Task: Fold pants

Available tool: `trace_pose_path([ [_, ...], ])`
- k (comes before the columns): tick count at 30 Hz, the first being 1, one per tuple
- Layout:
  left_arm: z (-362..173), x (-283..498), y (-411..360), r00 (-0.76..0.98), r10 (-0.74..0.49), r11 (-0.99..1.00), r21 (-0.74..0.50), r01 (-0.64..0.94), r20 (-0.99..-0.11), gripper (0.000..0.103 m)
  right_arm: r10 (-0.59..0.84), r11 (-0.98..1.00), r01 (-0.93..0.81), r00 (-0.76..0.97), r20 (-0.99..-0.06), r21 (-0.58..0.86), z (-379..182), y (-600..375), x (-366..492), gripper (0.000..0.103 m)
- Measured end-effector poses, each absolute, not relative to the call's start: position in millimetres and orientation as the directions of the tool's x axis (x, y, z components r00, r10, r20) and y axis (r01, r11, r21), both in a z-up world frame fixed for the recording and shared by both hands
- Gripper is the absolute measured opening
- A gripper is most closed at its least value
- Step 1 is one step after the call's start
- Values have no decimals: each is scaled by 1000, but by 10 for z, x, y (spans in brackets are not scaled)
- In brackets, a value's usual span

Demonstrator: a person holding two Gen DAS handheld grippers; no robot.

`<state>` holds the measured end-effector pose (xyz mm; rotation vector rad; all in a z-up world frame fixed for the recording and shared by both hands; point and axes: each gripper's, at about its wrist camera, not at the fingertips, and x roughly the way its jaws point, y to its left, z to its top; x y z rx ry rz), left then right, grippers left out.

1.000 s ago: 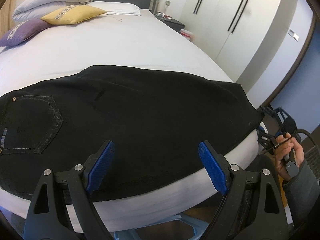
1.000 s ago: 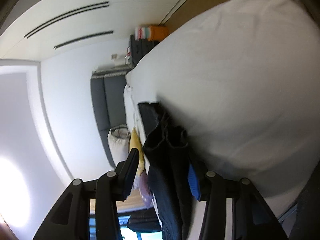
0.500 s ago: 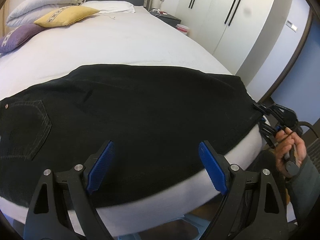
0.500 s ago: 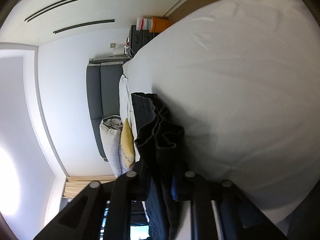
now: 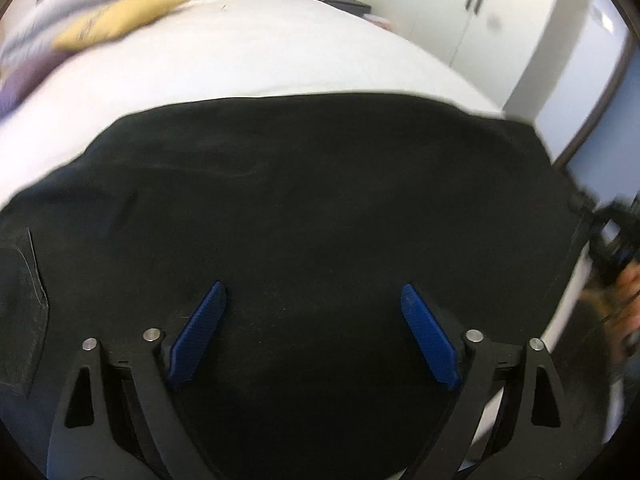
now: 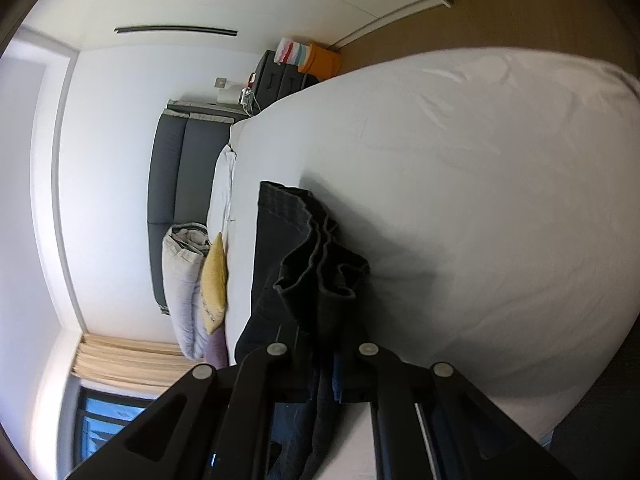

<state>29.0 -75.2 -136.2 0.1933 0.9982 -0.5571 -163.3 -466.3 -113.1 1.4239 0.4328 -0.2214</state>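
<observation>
Pants (image 5: 320,220) hem pinched by right hand-held gripper (image 6: 326,364), left hand-held gripper (image 5: 314,320) spread

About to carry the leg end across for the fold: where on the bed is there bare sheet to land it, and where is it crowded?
Bare white sheet runs between the pants' far edge and the pillows; also beyond the leg end pinched in the right gripper. Crowded: the headboard end with the pillows, and the near edge under the open left gripper.

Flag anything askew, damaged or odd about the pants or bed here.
Nothing damaged or spilled. The black pants lie flat across the white bed; only their hem end is bunched where the right hand-held gripper pinches it. The left hand-held gripper is open above them.
</observation>
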Motion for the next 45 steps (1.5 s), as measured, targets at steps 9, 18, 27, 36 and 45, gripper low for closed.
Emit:
trace_pose_path([
  [9,-1216,330,-546,386,-461,850,-273,450,-799,91,69,267,445,876,-477,855,-889,-4599,-1588,7],
  [18,-1126,454,-375,312,-633,767,-518,379,-708,91,-24,651,450,817,-576,612,-176,-4024,-1270,7],
  [27,-1066,527,-357,203,-787,617,-738,273,-583,91,-85,993,6,723,-685,-117,-153,-1917,-716,7],
  [36,-1171,522,-574,100,-855,519,-841,151,-509,91,-164,944,-75,740,-652,-323,-280,-1663,-784,7],
  [45,-1082,627,-479,48,-869,493,-855,161,-492,91,-165,804,-226,803,-573,-549,-305,-1248,-1026,7],
])
